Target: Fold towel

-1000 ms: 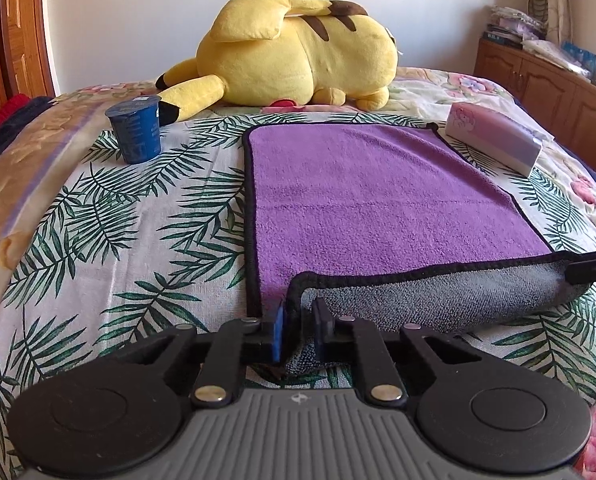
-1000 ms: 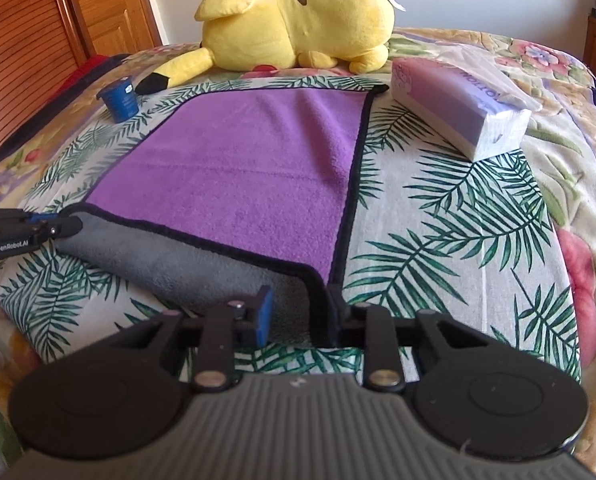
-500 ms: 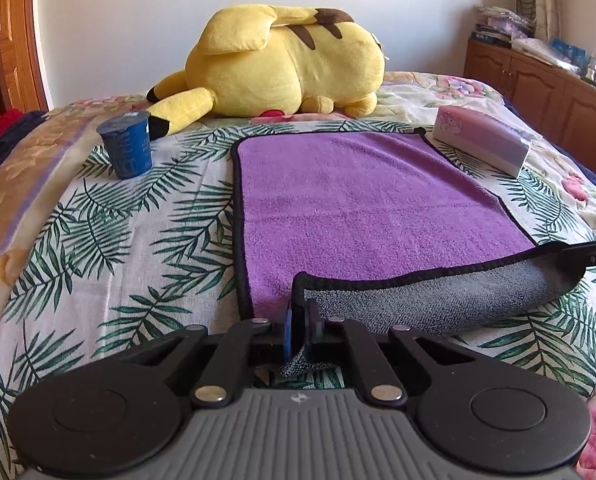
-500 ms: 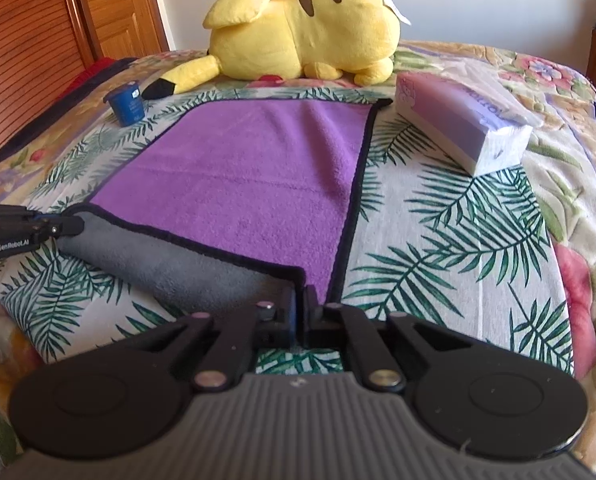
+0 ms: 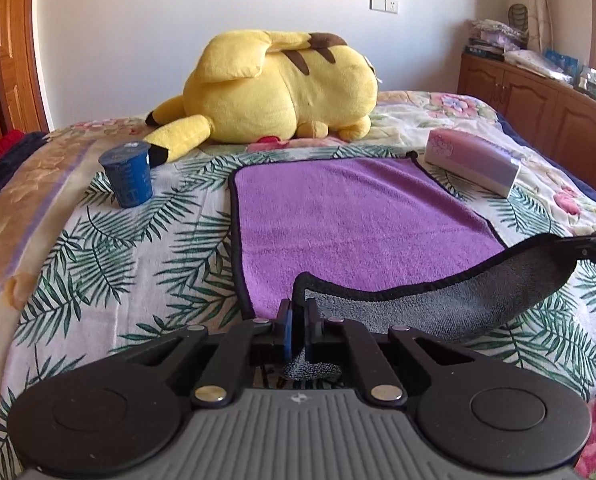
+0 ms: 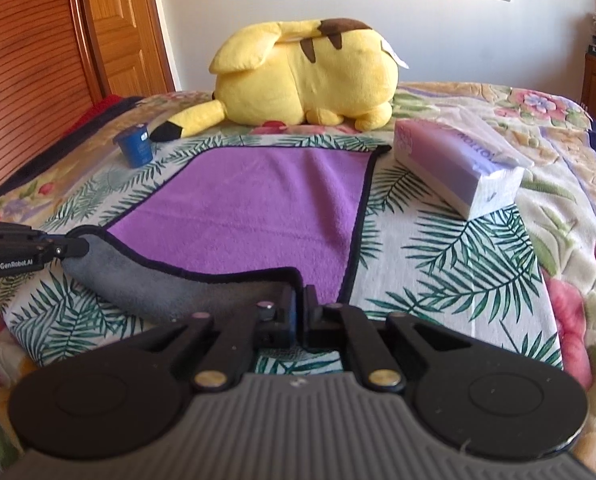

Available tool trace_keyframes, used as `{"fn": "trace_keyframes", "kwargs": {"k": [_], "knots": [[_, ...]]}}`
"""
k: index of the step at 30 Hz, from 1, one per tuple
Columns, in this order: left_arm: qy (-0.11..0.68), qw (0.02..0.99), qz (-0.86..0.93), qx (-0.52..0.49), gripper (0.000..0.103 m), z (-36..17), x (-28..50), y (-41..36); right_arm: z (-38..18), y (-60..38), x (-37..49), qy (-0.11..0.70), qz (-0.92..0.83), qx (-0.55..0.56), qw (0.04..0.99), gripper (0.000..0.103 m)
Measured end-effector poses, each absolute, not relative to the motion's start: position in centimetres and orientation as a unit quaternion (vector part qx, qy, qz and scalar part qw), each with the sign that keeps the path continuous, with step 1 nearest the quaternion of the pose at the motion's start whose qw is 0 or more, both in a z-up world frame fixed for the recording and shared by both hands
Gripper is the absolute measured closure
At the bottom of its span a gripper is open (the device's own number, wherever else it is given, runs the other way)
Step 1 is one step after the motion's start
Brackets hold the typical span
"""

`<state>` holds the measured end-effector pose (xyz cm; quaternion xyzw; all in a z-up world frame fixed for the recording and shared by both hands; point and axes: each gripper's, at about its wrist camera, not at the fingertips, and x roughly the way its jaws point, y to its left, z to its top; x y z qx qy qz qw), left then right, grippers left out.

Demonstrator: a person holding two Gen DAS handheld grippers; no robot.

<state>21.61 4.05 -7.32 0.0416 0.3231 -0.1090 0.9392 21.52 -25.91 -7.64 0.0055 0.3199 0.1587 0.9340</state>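
Observation:
A purple towel (image 5: 354,220) with black trim and a grey underside lies flat on the bed; it also shows in the right wrist view (image 6: 257,208). Its near edge is lifted and turned over, showing grey. My left gripper (image 5: 298,320) is shut on the towel's near left corner. My right gripper (image 6: 301,312) is shut on the near right corner. Each gripper shows at the other view's edge: the right gripper (image 5: 594,242) and the left gripper (image 6: 29,250), both clamping the raised edge.
A yellow plush toy (image 5: 273,92) lies beyond the towel's far edge. A blue cup (image 5: 129,174) stands left of the towel. A tissue pack (image 5: 472,160) lies to its right. Wooden cabinets (image 5: 538,108) stand at far right, a wooden door (image 6: 49,32) at left.
Both grippers closed on the towel's near corners and rose, lifting the near edge off the bed and drawing it a little toward the far side.

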Motion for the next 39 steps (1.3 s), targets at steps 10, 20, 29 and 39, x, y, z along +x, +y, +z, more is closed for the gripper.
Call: {"fn": "trace_keyframes", "kwargs": {"k": [10, 20, 29, 39], "knots": [[0.308, 0.944, -0.111, 0.035, 0.103, -6.5, 21.7, 4.3, -7.4, -25.6, 21.4, 0.301, 0.162, 0.001, 0.94, 0.099], [0.297, 0.947, -0.116, 0.037, 0.103, -5.4, 22.2, 4.2, -6.4, -25.2, 21.4, 0.264, 0.17, -0.011, 0.95, 0.099], [0.286, 0.948, -0.135, 0.04, 0.103, -4.1, 23.3, 3.8, -6.2, -25.2, 22.2, 0.253, 0.169, -0.02, 0.952, 0.099], [0.269, 0.952, -0.133, 0.055, 0.103, -2.9, 24.3, 3.6, -5.1, -25.3, 23.2, 0.236, 0.171, -0.024, 0.956, 0.099]]}}
